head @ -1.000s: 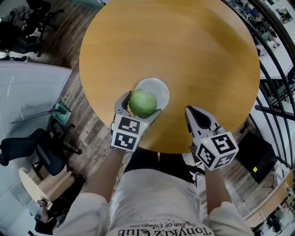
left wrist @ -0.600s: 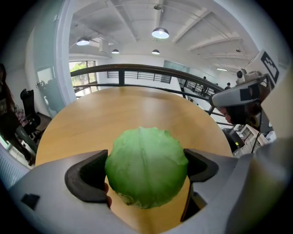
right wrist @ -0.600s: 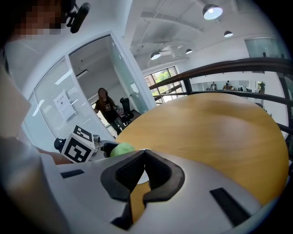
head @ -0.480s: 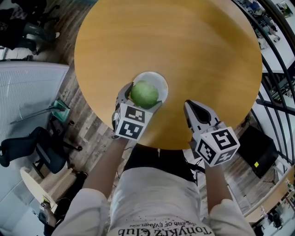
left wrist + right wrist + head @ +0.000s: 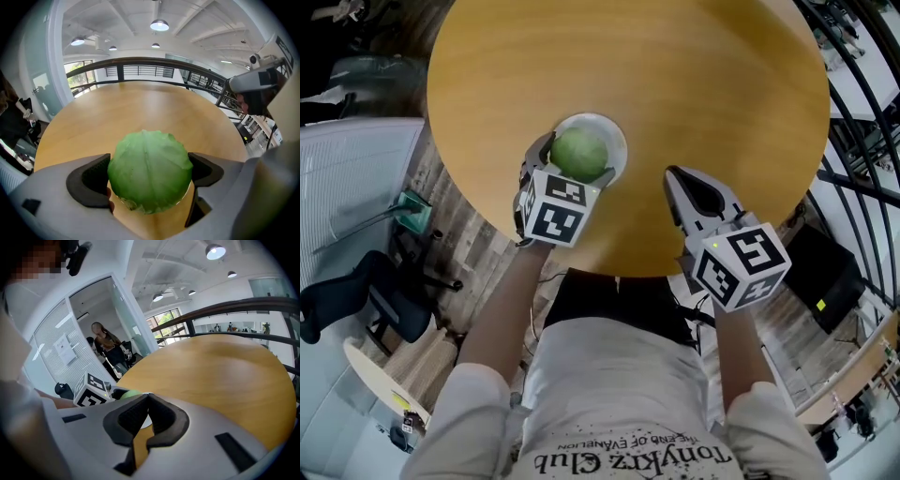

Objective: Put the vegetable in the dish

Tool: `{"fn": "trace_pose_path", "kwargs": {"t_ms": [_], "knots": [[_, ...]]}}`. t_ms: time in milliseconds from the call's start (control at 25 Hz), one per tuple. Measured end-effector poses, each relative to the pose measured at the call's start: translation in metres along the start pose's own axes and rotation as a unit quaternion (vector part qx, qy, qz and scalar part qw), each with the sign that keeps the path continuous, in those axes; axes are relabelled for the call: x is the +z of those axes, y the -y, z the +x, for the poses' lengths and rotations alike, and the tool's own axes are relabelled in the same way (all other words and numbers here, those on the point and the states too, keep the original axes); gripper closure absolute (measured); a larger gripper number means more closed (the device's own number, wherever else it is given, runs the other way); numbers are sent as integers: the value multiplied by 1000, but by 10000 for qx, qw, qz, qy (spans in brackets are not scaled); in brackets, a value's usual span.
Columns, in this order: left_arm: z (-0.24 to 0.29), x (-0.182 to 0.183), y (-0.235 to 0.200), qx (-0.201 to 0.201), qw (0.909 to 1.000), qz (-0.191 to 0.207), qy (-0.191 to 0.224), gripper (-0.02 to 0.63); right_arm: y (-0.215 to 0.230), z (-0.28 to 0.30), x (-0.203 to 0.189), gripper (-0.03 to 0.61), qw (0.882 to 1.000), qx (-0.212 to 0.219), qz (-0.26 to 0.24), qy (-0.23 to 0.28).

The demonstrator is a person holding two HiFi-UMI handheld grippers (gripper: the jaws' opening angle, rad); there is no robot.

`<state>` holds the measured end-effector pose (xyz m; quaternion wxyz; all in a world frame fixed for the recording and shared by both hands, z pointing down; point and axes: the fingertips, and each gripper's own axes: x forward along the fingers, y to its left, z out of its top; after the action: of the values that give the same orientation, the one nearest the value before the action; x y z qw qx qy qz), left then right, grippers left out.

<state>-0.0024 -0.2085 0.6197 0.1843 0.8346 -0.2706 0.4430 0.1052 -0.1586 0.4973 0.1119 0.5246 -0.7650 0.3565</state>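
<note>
**Left tool** (image 5: 150, 174): clamping on the vegetable (image 5: 577, 150), a round green cabbage head, across its widest part, with one dark pad pressing into each flank. Holding it centre-left in the head view, directly over the white dish (image 5: 615, 142), near the lower-left edge of the round wooden surface (image 5: 694, 75). Showing only a thin white sliver of rim beneath the leaves in the left gripper view. Not revealing whether the cabbage is resting on the dish floor or hanging just above it.

**Right tool** (image 5: 675, 180): holding jaws together, pad tips touching, with nothing between them. Hovering low over the surface at lower centre of the head view, just right of the dish and apart from it.

**Handling (judged):**
- Treating the head as light to moderate in weight, firm as a whole but yielding at the outer leaves.
- Expecting waxy, slightly slippery leaves, liable to bruise or tear under hard squeezing.
- Taking hold across the middle, as here, seating the curve into the pad hollows.
- Avoiding the crown or base, places prone to squirting free.
- Applying only enough pressure to stop rolling.

**Step in hand (judged):** placing.
- Lowering fully into the dish before parting the jaws.
- Guarding against a roll over the shallow rim.
</note>
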Motion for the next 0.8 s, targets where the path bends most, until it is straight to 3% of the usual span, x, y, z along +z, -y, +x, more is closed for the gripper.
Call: {"fn": "trace_pose_path", "kwargs": {"t_ms": [800], "knots": [[25, -7, -6, 24, 9993, 172, -344, 109, 10, 4, 1, 557, 10000, -2, 74, -29]]}}
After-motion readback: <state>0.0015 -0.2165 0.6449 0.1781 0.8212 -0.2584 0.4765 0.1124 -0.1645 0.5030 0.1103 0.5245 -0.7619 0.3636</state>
